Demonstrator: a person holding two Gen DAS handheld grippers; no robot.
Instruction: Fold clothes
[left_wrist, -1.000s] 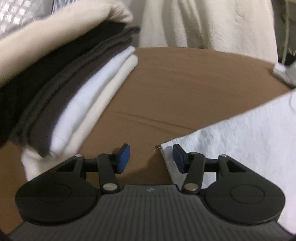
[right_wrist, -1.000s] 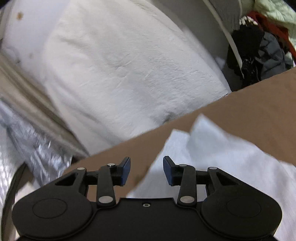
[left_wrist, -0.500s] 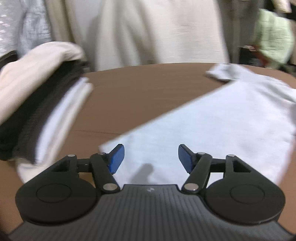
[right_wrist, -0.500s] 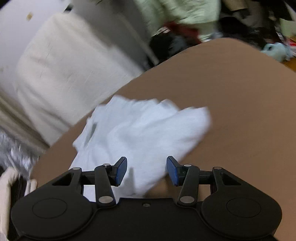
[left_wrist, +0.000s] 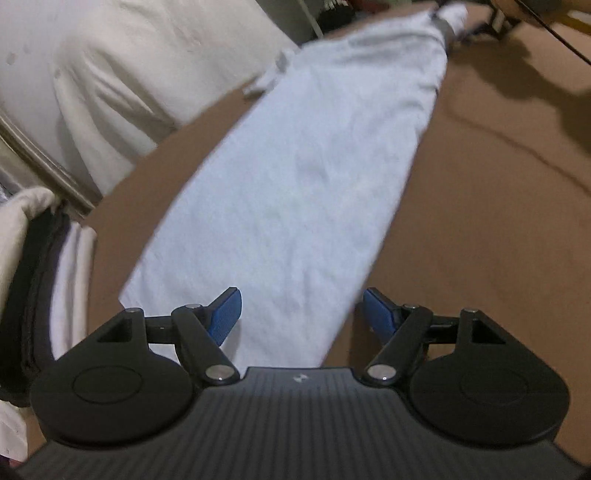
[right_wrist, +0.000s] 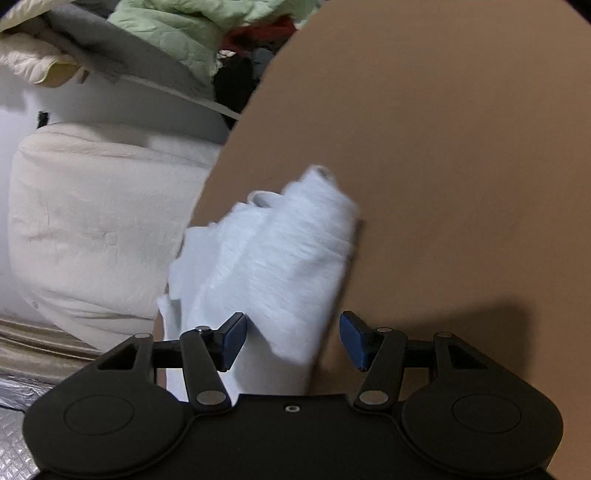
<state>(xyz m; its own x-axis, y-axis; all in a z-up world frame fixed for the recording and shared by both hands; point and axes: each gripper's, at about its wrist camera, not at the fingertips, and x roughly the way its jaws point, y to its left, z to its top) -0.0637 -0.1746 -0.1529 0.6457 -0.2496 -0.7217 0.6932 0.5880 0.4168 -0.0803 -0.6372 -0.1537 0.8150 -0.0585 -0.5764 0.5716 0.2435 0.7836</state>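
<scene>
Left gripper (left_wrist: 302, 314): wide, jaws opening, blue pads not pressing on anything. White cloth (left_wrist: 295, 192) right under it and between the pads, but loose, not pinched. Cloth long and folded narrow here, flat on the brown desk (left_wrist: 480, 229), running from the gripper up and away to the far edge of the desk. Far end bunched into a little tip near the top of the left wrist view. Just to the left of the cloth, a stack of folded clothes (left_wrist: 40, 280) at the desk's left edge: cream on top, then black, then white. Behind the desk, a big cream cushion (left_wrist: 110, 74). Dark shadows on the bare desk at the top right.

Right gripper (right_wrist: 293, 338): fairly wide too, jaws opening, blue pads free. Rumpled end of the white cloth (right_wrist: 273, 258) just ahead, partly between the pads, not gripped. This end lumpy and blurred, lying near the left edge of the desk (right_wrist: 443, 147). Bare brown desk all across the right side, with a dark shadow near the right finger. Past the desk edge on the left, the same cream cushion (right_wrist: 92, 229). Higher up, a heap of other clothes: a light green quilted piece (right_wrist: 192, 22) and a grey piece (right_wrist: 118, 48). Shiny silver sheet (right_wrist: 18, 413) at the bottom left corner.
</scene>
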